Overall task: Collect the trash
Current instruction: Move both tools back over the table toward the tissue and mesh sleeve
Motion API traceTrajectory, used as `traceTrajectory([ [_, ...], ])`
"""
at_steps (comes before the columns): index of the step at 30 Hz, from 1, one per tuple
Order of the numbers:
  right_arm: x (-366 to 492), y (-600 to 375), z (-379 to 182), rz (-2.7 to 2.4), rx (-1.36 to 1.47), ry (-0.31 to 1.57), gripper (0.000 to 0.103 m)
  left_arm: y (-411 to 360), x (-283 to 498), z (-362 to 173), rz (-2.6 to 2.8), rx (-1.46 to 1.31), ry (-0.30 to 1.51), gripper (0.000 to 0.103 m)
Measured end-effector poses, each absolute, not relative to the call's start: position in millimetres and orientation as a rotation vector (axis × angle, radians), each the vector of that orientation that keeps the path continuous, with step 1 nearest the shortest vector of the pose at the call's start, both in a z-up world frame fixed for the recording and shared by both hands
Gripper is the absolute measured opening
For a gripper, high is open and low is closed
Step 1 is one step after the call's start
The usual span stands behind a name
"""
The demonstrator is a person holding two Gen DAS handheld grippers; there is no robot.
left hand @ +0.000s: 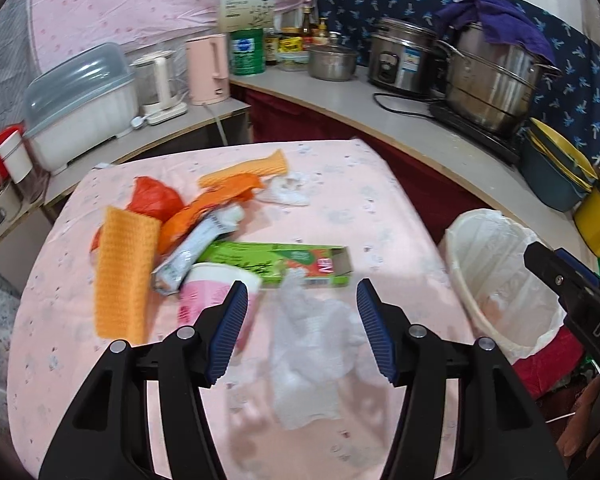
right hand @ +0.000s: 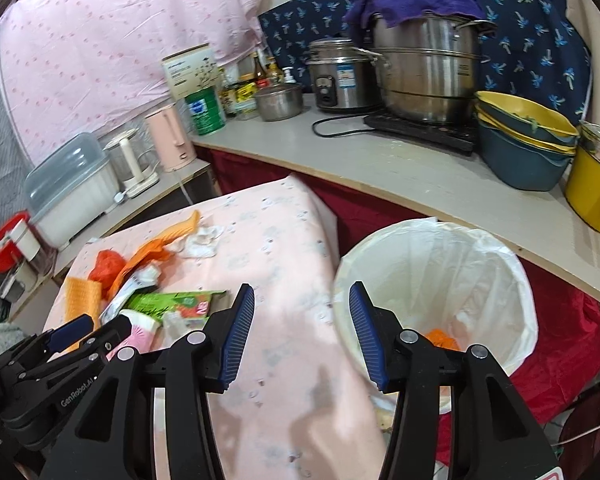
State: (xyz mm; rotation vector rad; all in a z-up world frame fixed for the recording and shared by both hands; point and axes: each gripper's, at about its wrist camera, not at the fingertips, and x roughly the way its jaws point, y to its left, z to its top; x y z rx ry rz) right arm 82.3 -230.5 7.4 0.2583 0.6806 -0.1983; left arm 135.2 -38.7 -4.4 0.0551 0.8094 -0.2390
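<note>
Trash lies on a pink tablecloth [left hand: 380,208]: a crumpled white tissue [left hand: 312,356], a green carton [left hand: 284,264], a pink-and-white paper cup [left hand: 216,296], orange foam sheets [left hand: 122,276], a silver wrapper [left hand: 188,252], an orange bag [left hand: 156,196] and another tissue [left hand: 288,192]. My left gripper [left hand: 300,332] is open, its jaws either side of the near tissue, above it. My right gripper [right hand: 302,336] is open and empty between the table edge and a white-lined bin [right hand: 440,276] that holds an orange scrap [right hand: 442,338]. The bin also shows in the left wrist view [left hand: 496,272].
A counter [right hand: 400,172] runs behind with steel pots [right hand: 424,68], a rice cooker [right hand: 340,76], stacked bowls [right hand: 524,144], a pink kettle [left hand: 208,68], a green tin [left hand: 247,52] and a plastic box [left hand: 80,104]. Red cloth [right hand: 560,352] hangs below the counter by the bin.
</note>
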Motion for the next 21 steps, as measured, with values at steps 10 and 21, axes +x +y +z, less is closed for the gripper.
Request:
traceTrajectory([
  [10, 90.7, -171.0, -3.9, -0.106, 0.213, 0.731, 0.049, 27.3, 134.9, -12.0, -0.123, 0.035, 0.817, 0.057],
  [21, 97.2, -126.0, -29.6, -0.037, 0.182, 0.805, 0.054, 87.8, 143.0, -30.7, -0.019, 0.003, 0.845, 0.065],
])
